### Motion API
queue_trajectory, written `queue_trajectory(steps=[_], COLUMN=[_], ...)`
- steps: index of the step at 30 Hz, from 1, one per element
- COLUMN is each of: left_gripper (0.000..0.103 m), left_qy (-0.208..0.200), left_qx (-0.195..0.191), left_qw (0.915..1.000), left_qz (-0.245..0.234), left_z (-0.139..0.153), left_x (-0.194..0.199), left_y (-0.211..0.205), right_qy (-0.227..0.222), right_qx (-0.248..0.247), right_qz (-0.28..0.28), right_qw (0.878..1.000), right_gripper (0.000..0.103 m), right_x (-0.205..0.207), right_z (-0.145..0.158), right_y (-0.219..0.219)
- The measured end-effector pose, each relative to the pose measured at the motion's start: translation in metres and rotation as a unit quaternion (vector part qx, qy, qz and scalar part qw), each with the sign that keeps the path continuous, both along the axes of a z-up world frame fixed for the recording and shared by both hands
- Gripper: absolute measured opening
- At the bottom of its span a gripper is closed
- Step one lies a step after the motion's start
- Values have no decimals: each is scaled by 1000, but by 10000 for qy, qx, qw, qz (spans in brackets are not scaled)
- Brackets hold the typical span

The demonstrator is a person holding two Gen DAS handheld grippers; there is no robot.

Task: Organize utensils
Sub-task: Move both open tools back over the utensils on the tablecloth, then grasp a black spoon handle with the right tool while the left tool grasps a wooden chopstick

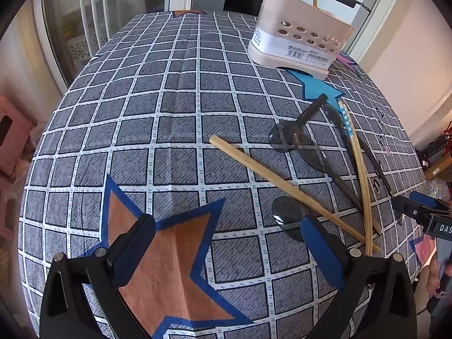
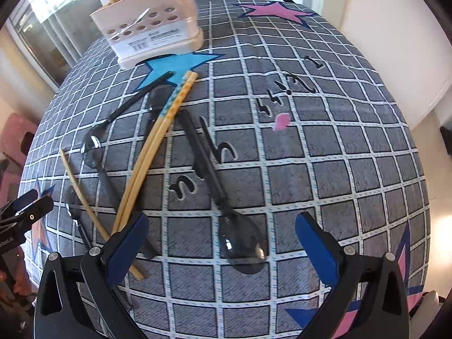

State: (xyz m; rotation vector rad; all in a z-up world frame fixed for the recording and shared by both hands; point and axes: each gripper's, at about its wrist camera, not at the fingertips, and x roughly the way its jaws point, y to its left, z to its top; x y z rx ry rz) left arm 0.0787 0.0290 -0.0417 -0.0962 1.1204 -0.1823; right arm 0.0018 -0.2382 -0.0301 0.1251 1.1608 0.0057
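A beige utensil holder [image 1: 299,36] [image 2: 149,28] with two chopsticks standing in it sits at the far side of the checked tablecloth. Loose utensils lie in a heap: a plain chopstick [image 1: 282,186] [image 2: 82,192], a patterned chopstick pair [image 1: 356,163] [image 2: 158,152] and several dark translucent spoons [image 1: 288,138] [image 2: 93,147]. My left gripper [image 1: 228,251] is open over an orange star, left of the heap. My right gripper [image 2: 223,248] is open, and the bowl of one dark spoon [image 2: 243,243] lies on the cloth between its fingers, untouched.
The table edge [image 1: 42,169] drops off at the left toward a pink stool [image 1: 11,135]. Glass doors and a dark oven stand behind the table. In the right wrist view the left gripper [image 2: 25,212] shows at the left edge; the right gripper [image 1: 423,212] shows in the left wrist view.
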Motion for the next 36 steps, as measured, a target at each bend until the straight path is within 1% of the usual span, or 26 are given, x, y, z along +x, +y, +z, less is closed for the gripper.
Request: queue_trajectory(steps=[4, 7, 14, 16, 19, 20, 21, 24, 25, 26, 28, 32, 34, 36], left_gripper=[103, 103, 103, 103, 103, 103, 103, 103, 103, 103, 103, 103, 103, 103], left_qy=[74, 212, 341, 447, 518, 513, 512, 587, 617, 626, 700, 804, 889, 988], left_qx=[7, -2, 26, 5, 97, 154, 151, 102, 125, 166, 160, 192, 112, 43], left_qw=[10000, 9996, 9984, 9976, 9970, 9969, 9969, 9960, 9956, 9953, 9947, 9933, 9927, 9916], left_qz=[28, 175, 452, 525, 560, 577, 584, 667, 694, 713, 730, 809, 809, 829], left_z=[-1, -3, -4, -6, -8, -7, -6, -6, -6, -6, -6, -5, -4, -4], left_x=[2, 6, 22, 27, 31, 32, 33, 36, 37, 37, 38, 40, 41, 44], left_y=[-6, -7, -8, -10, -17, -19, -20, -21, -21, -22, -23, -24, -25, -27], right_qy=[-55, -93, -96, -37, 55, 90, 146, 376, 389, 412, 554, 822, 943, 1007], right_qx=[-100, -248, -333, -229, -184, -199, -232, -419, -543, -545, -532, -566, -566, -549], right_qz=[-31, -102, -161, -226, -86, -10, 122, 421, 489, 549, 678, 842, 903, 919], right_qw=[9999, 9996, 9993, 9995, 9998, 9998, 9995, 9975, 9966, 9962, 9947, 9914, 9898, 9891], right_gripper=[103, 103, 102, 98, 87, 83, 81, 72, 70, 65, 59, 57, 54, 53], right_x=[1, 3, 19, 26, 31, 33, 35, 43, 46, 49, 58, 72, 76, 80], right_z=[3, 5, 4, 3, -1, -1, -3, -11, -11, -10, -9, -10, -10, -10], right_y=[-3, -5, -15, -20, -15, -12, -8, 5, 9, 11, 15, 21, 22, 23])
